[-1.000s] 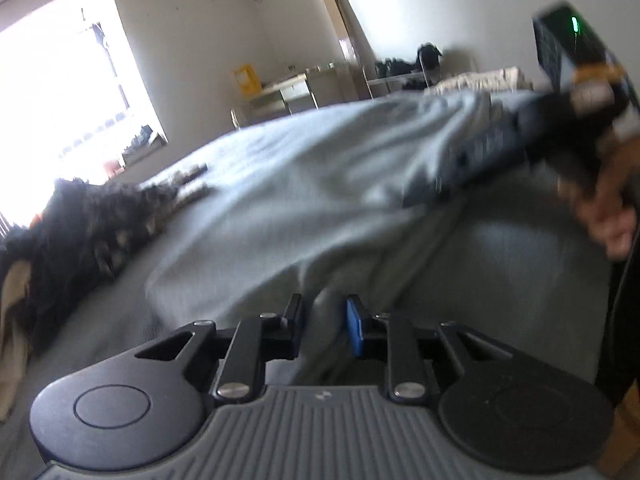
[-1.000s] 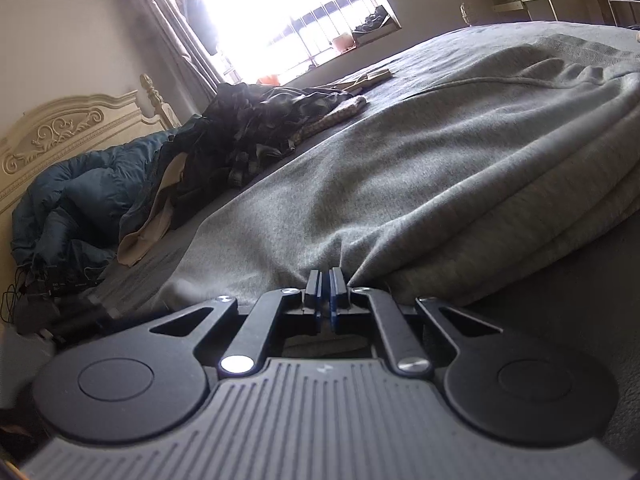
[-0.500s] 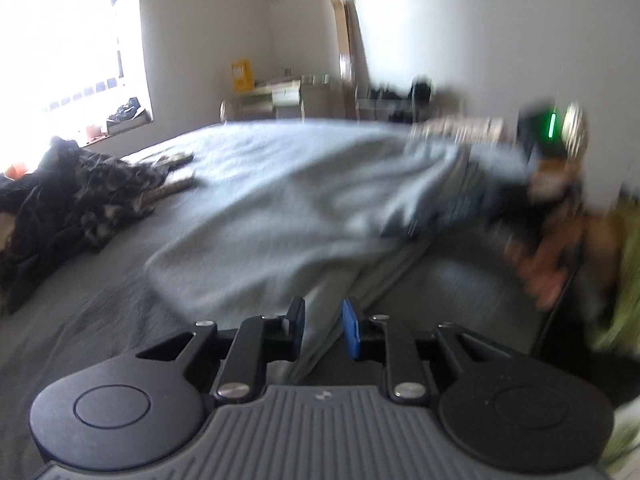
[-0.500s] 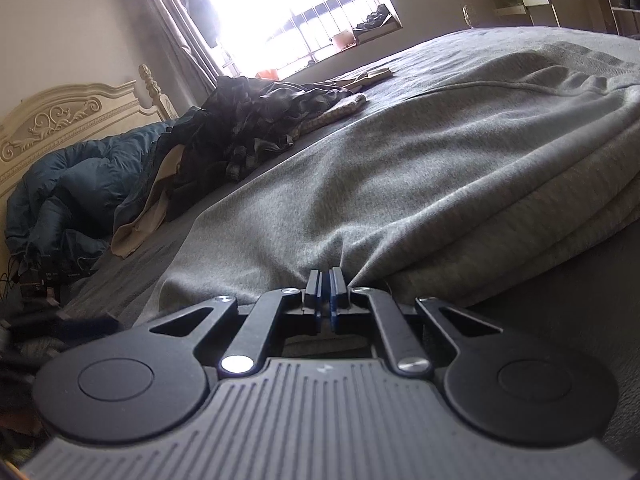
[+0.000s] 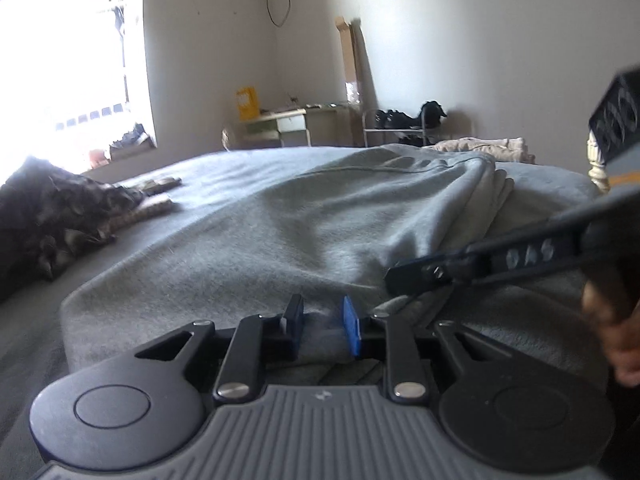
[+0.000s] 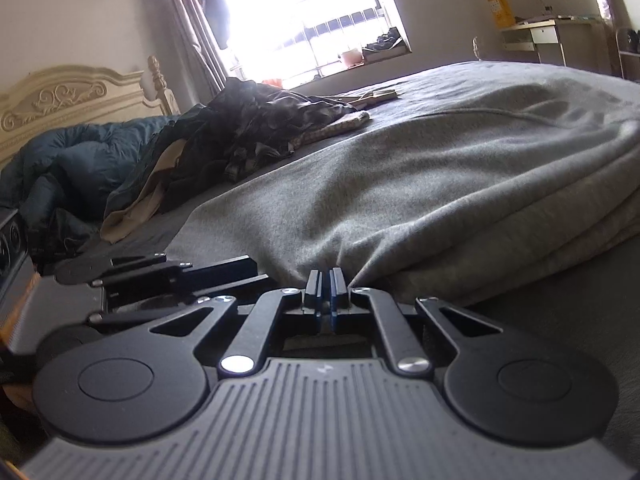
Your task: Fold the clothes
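- on the bed (image 6: 580,320), a grey sweatshirt (image 5: 280,232) lies spread and partly folded over the dark grey cover, filling the middle of both views, folded layers stacked toward 3 o'clock in the right wrist view (image 6: 520,216).
- left gripper (image 5: 322,322): fingers apart, blue pads visible, near hem of the sweatshirt sitting in the gap between them; cannot tell if the pads touch the cloth.
- right gripper (image 6: 325,290): fingers pressed together, pinched on a bunched edge of the sweatshirt right at the tips; fabric puckers up from that point.
- in the left wrist view the right gripper (image 5: 404,280) comes in from 3 o'clock, tips at the sweatshirt edge just beside the left gripper; a hand (image 5: 616,320) holds it at the frame edge, blurred.
- in the right wrist view the left gripper (image 6: 256,270) lies at 9 o'clock, low over the bed, near the sweatshirt's corner.
- dark patterned clothes pile (image 6: 272,120) at 11 o'clock on the bed, well apart from the sweatshirt; blue quilt (image 6: 72,160) beside it at 9 o'clock against the cream headboard (image 6: 68,96).
- bright window (image 6: 312,20) at 12 o'clock, desk (image 5: 280,124) and shoe rack (image 5: 396,124) by the far wall.
- beige folded cloth (image 5: 480,146) at the far bed edge, 2 o'clock in the left wrist view.
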A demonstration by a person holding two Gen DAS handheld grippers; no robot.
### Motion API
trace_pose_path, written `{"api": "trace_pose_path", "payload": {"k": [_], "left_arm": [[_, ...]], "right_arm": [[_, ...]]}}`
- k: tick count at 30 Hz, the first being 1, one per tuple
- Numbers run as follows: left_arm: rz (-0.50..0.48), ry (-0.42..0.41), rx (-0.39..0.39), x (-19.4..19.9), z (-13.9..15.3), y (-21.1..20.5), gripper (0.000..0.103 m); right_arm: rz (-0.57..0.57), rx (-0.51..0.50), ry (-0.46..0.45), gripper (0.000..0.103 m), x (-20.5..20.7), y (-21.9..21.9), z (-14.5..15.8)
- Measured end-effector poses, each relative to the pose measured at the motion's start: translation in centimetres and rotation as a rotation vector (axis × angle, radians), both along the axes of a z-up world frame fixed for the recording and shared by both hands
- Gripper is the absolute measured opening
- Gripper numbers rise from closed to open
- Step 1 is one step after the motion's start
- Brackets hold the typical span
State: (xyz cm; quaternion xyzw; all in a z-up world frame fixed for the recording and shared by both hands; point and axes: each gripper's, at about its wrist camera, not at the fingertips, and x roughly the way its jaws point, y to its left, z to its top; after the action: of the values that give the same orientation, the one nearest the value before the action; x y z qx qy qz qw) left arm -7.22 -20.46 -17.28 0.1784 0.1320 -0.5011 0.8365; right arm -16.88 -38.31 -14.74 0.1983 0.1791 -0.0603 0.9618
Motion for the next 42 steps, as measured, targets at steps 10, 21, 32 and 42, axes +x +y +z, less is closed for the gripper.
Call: {"api": "trace_pose_path", "payload": {"k": [10,21,32,42], "left_arm": [[0.002,-0.027,0.004,-0.2,-0.4,-0.1,0.025],[0.026,-0.056,0.016,-0.5,-0.4,-0.3,0.032],[0.030,-0.005,-0.003,0.5,-0.4,0.1,0.037],[0.027,0.007,-0.011,0.6,-0.4,0.2,0.037]], "right_arm": [[-0.248,0.070,-0.067,0.000,-3.2,-6.2,0.7],[-0.352,0.191,-0.152,0.008,-4.8,-12.5,2.4],[-0.375,0.188,-0.132,0.006,-4.4,-17.4,1.9],[-0.473,0.163,0.037,0.001,2.3,-22.2,1.9]]}}
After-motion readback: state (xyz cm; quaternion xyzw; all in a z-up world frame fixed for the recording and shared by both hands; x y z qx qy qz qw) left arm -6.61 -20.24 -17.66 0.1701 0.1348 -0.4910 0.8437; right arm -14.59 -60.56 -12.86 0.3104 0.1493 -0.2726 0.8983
